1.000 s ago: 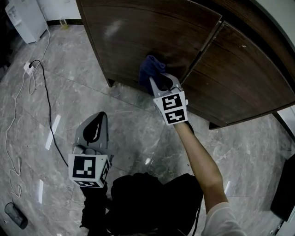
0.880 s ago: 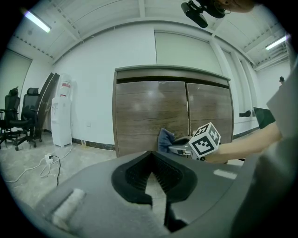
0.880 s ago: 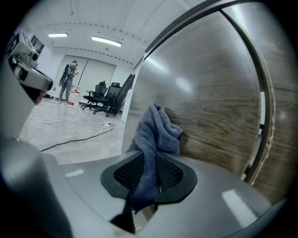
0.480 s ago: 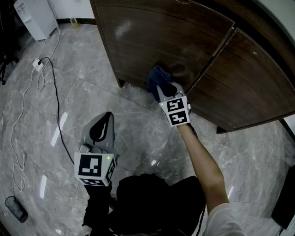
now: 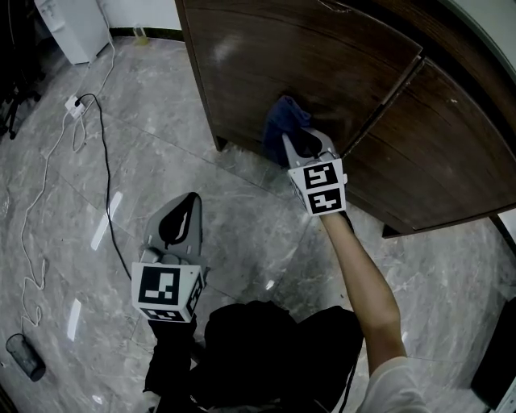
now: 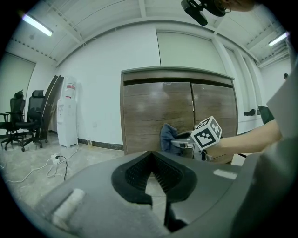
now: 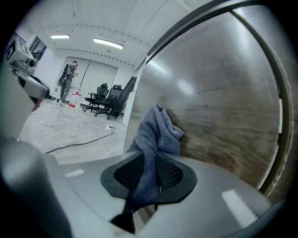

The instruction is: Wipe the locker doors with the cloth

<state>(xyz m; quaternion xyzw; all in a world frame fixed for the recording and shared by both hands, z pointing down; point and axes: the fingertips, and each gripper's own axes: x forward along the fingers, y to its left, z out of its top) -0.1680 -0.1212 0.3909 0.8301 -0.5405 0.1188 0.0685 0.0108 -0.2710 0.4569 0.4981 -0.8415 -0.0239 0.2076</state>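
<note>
The locker's two dark wooden doors fill the top of the head view, the left door (image 5: 298, 56) beside the right door (image 5: 435, 137). A blue cloth (image 5: 282, 119) is pressed against the lower part of the left door, near the seam between the doors. My right gripper (image 5: 300, 143) is shut on the cloth (image 7: 156, 135), which sticks out past the pads onto the door (image 7: 223, 107). My left gripper (image 5: 179, 219) hangs low over the floor, away from the locker, shut with nothing in it (image 6: 156, 179). The left gripper view shows the cloth (image 6: 166, 135) and locker (image 6: 144, 111) ahead.
A grey marble floor (image 5: 161, 161) runs up to the locker's base. A white water dispenser (image 5: 68, 24) stands at the back left, with a power strip and cable (image 5: 76, 105) trailing across the floor. Office chairs (image 6: 21, 116) stand far left. A person (image 7: 70, 76) stands far off.
The head view has shifted, so the locker sits further right in frame. The right gripper and cloth stay on the lower left door, barely moved along it. The left gripper holds its place.
</note>
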